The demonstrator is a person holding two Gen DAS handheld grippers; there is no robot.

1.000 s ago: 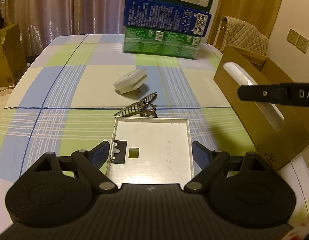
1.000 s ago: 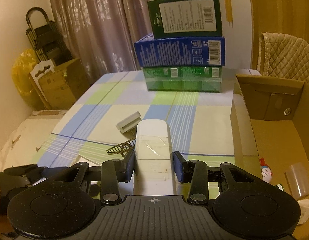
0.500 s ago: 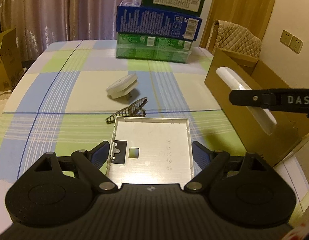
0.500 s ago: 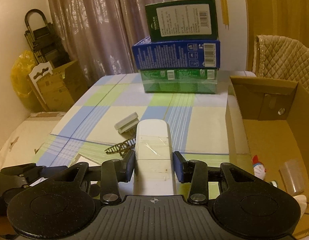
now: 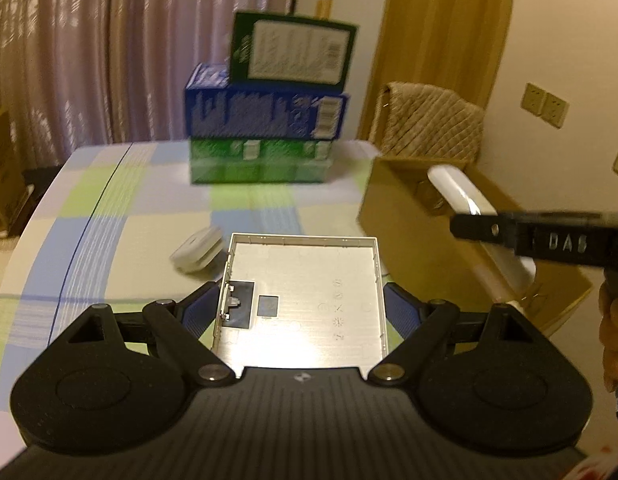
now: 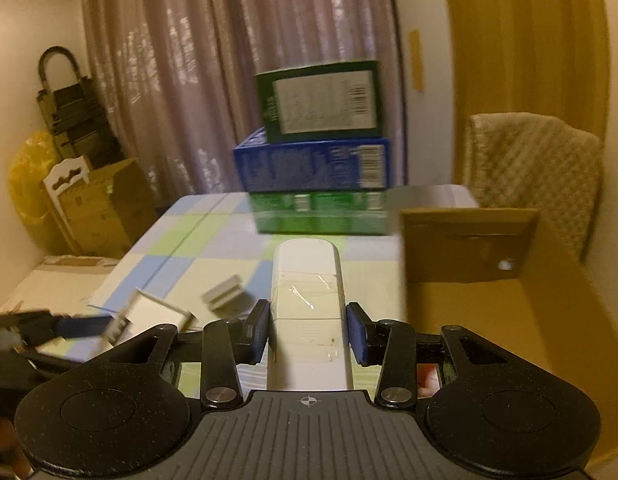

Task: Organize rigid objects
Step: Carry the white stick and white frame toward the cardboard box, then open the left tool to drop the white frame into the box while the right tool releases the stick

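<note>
Above the checked tablecloth [image 5: 109,208], both grippers are carrying something, so the step in hand looks like the transfer of picked-up items toward the open cardboard box [image 6: 521,320] at the right of the table. The left gripper [image 5: 302,312] has its jaws set wide and pressed on the two side rims of a flat, square grey tray-like panel [image 5: 309,280], which sits level between the blue pads and appears lifted clear of the cloth. The right gripper [image 6: 308,334] has its jaws narrow and clamped on a long white remote-shaped piece [image 6: 307,300] that juts forward along the fingers, its far end close to the box's near wall. One small white block [image 5: 197,250] lies on the cloth, just beyond the panel's left corner, not yet collected. My judgement is that the next move calls for bringing each load over the box rim and lowering it inside before letting go; the long white piece needs its tip to clear the upright flap [image 6: 469,244], and the wide panel may have to be tilted to fit. Open room lies to the left and centre of the table; the stack of cartons [image 5: 269,120] bounds the far edge, and the two grippers are close enough that they could cross paths.
</note>
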